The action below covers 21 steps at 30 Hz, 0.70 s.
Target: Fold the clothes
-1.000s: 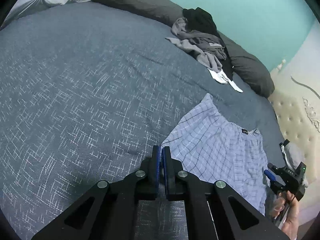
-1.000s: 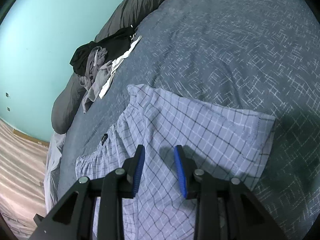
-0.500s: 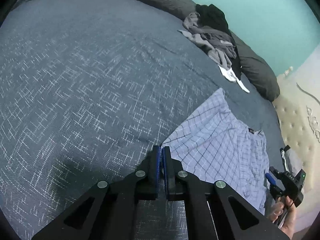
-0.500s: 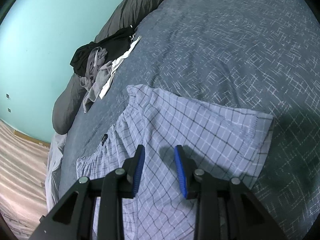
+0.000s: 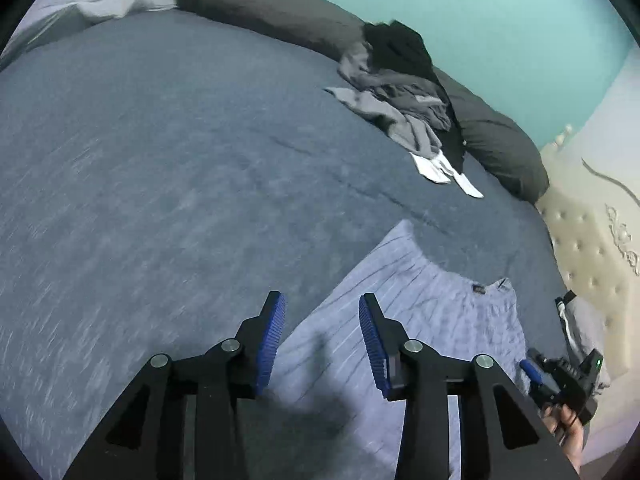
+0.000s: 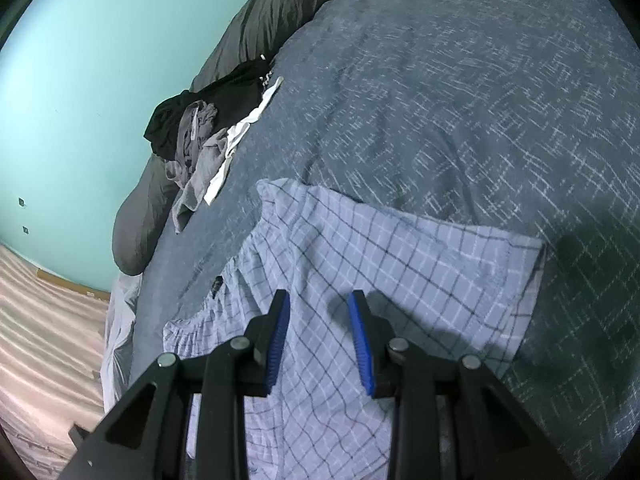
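A light blue checked garment (image 5: 420,320) lies flat on the dark blue bedspread (image 5: 160,160); it also shows in the right wrist view (image 6: 380,264). My left gripper (image 5: 322,312) is open and empty, just above the garment's left edge. My right gripper (image 6: 318,312) is open and empty, hovering over the middle of the garment. The right gripper also shows at the lower right of the left wrist view (image 5: 560,376), held by a hand.
A pile of unfolded black, grey and white clothes (image 5: 408,92) lies at the far side against long dark grey pillows (image 5: 280,8); the pile also shows in the right wrist view (image 6: 208,132). A cream tufted headboard (image 5: 592,240) stands at the right.
My left gripper was shut at the garment's corner and is now open and empty. The left view has shifted and is blurred. The right gripper has barely moved.
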Available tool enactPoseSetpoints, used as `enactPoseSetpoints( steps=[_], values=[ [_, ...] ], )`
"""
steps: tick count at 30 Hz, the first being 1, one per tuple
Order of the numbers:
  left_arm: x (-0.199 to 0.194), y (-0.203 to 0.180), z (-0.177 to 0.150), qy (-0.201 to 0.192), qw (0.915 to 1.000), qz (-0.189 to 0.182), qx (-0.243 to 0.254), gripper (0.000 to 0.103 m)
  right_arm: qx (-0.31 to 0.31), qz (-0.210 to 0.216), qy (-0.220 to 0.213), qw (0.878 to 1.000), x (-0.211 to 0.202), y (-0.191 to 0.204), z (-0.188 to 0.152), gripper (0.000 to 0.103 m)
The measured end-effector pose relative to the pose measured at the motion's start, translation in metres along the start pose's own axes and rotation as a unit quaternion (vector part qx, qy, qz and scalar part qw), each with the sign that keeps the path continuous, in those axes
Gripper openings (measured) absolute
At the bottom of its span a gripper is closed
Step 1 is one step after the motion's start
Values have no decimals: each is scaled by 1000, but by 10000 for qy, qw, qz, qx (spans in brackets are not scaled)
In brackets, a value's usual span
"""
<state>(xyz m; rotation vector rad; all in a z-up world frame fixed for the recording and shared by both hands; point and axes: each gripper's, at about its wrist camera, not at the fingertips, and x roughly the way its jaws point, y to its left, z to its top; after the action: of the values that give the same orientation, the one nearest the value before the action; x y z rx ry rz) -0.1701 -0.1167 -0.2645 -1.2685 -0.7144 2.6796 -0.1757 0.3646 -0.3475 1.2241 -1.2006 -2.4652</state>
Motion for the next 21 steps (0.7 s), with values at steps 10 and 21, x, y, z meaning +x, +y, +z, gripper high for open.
enactPoseSetpoints(
  steps=[10, 21],
  values=[
    [93, -71, 63, 833, 9960, -44, 316, 41, 123, 176, 97, 9997, -2, -8, 5, 30],
    [152, -80, 76, 1418, 9893, 234, 250, 19, 358, 249, -41, 9990, -15, -26, 23, 30]
  ],
)
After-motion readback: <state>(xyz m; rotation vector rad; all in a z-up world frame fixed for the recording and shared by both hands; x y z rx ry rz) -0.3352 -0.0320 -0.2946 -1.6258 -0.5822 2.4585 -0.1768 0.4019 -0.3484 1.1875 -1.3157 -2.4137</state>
